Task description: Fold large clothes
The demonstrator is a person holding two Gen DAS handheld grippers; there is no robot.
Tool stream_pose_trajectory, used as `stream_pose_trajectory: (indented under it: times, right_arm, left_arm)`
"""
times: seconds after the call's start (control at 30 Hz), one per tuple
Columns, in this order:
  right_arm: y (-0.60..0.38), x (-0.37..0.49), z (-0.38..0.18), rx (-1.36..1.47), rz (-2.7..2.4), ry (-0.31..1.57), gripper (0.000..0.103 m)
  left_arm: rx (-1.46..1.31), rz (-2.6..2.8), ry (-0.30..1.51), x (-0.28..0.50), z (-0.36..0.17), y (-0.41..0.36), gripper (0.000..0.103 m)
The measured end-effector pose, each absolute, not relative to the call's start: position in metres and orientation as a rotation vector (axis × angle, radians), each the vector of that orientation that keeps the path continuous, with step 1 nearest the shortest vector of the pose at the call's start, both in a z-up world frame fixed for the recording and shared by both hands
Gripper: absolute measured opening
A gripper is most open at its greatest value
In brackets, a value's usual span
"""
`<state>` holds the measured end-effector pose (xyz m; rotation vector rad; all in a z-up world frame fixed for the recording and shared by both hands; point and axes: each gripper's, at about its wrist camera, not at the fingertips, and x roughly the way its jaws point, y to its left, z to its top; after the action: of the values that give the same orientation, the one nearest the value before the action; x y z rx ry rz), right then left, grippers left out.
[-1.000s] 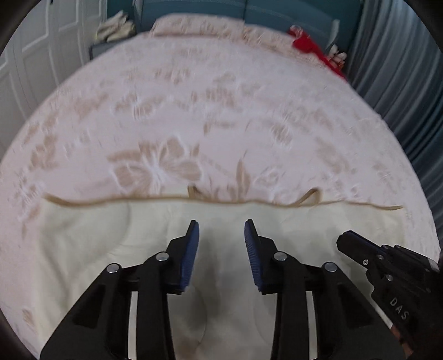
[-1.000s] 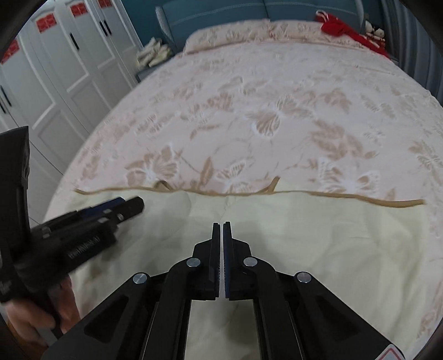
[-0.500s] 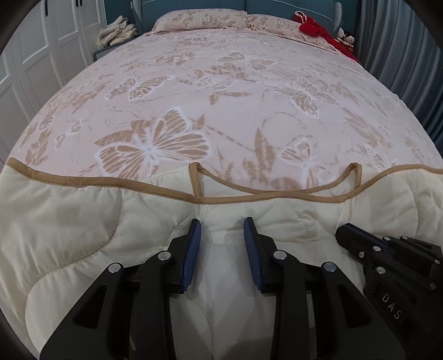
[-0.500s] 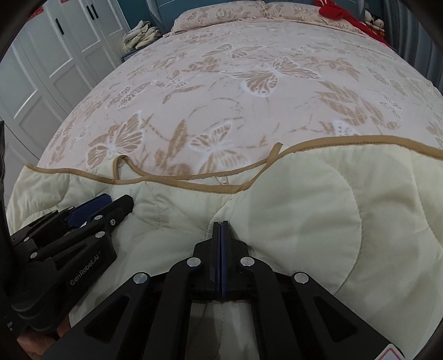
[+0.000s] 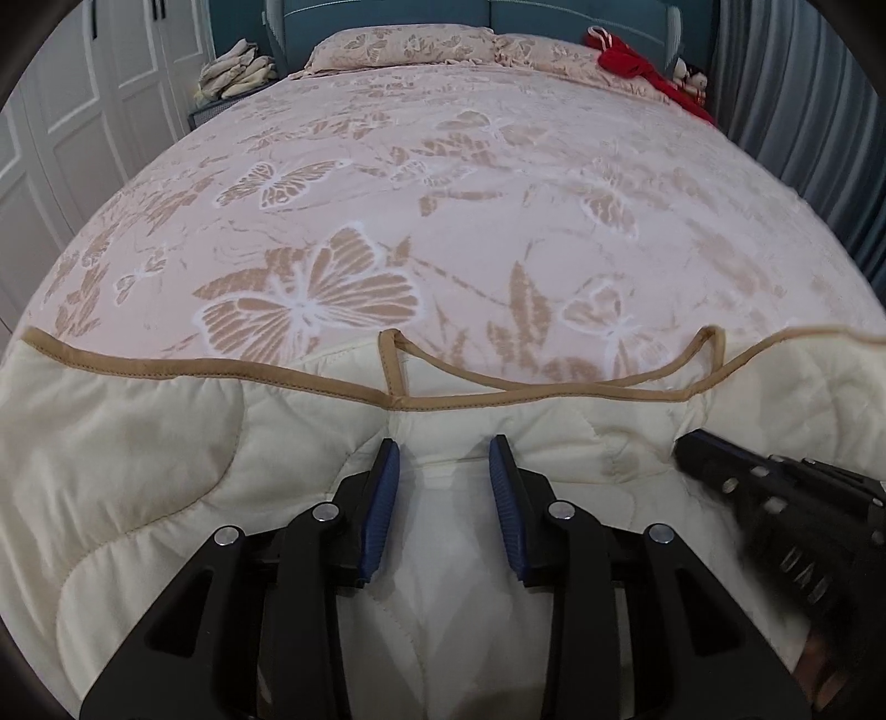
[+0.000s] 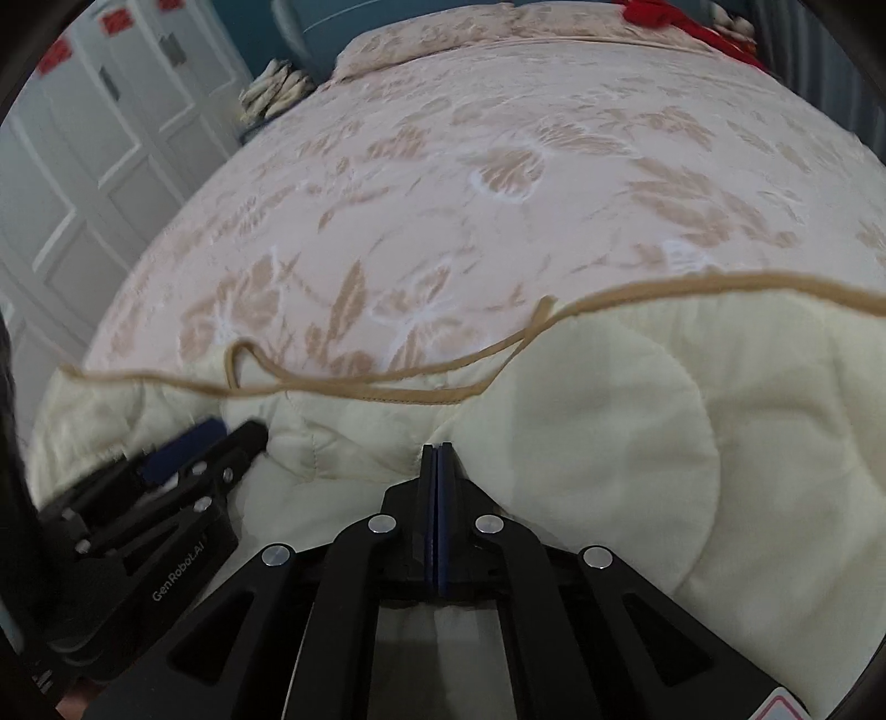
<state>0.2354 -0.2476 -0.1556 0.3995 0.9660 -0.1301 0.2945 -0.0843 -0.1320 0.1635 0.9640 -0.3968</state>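
Cream quilted garment (image 5: 138, 459), tan-bound neckline, on butterfly bedspread (image 5: 443, 210). Left gripper (image 5: 443, 476): jaws apart, straddling collar fabric. Right gripper (image 6: 437, 459): jaws together, apparently pinching garment for folding.

A wide bed under a pink butterfly-print cover (image 5: 443, 183) stretches ahead of the left claw (image 5: 443, 471). A cream quilted garment with tan binding (image 5: 138, 454) lies beneath it; patterned pillows (image 5: 398, 44) and a red cloth (image 5: 637, 63) lie far ahead.
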Motion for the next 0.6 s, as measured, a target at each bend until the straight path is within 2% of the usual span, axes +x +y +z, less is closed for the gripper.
stream_pose_trajectory:
  times: [0.03, 0.07, 0.1, 0.13, 0.17, 0.23, 0.33, 0.5, 0.6]
  right_arm:
    - [-0.254, 0.223, -0.139, 0.395, -0.206, 0.918, 0.007]
    - [-0.258, 0.209, -0.121, 0.382, -0.271, 0.857, 0.026]
    - [-0.261, 0.197, -0.108, 0.373, -0.307, 0.813, 0.042]
    - [-0.263, 0.177, -0.088, 0.356, -0.344, 0.752, 0.070]
    - [-0.262, 0.159, -0.073, 0.335, -0.356, 0.709, 0.075]
    - [-0.253, 0.134, -0.058, 0.291, -0.316, 0.714, 0.075]
    - [-0.225, 0.103, -0.058, 0.268, -0.204, 0.800, 0.075]
    - [-0.156, 0.072, -0.081, 0.291, -0.056, 0.883, 0.074]
    - [-0.122, 0.067, -0.097, 0.302, -0.014, 0.926, 0.072]
  left_arm:
    - [0.119, -0.398, 0.965, 0.293, -0.120, -0.073, 0.049]
    - [0.090, -0.380, 0.947, 0.288, -0.109, -0.062, 0.067]
    - [0.058, -0.342, 0.907, 0.280, -0.093, -0.045, 0.077]
    - [0.025, -0.318, 0.865, 0.271, -0.077, -0.028, 0.097]
    - [-0.007, -0.307, 0.831, 0.261, -0.065, -0.011, 0.098]
    - [-0.055, -0.281, 0.817, 0.246, -0.047, 0.023, 0.098]
    - [-0.155, -0.228, 0.893, 0.220, -0.043, 0.087, 0.098]
    - [-0.346, -0.148, 0.961, 0.178, -0.064, 0.162, 0.098]
    - [-0.384, -0.124, 1.011, 0.160, -0.083, 0.180, 0.098]
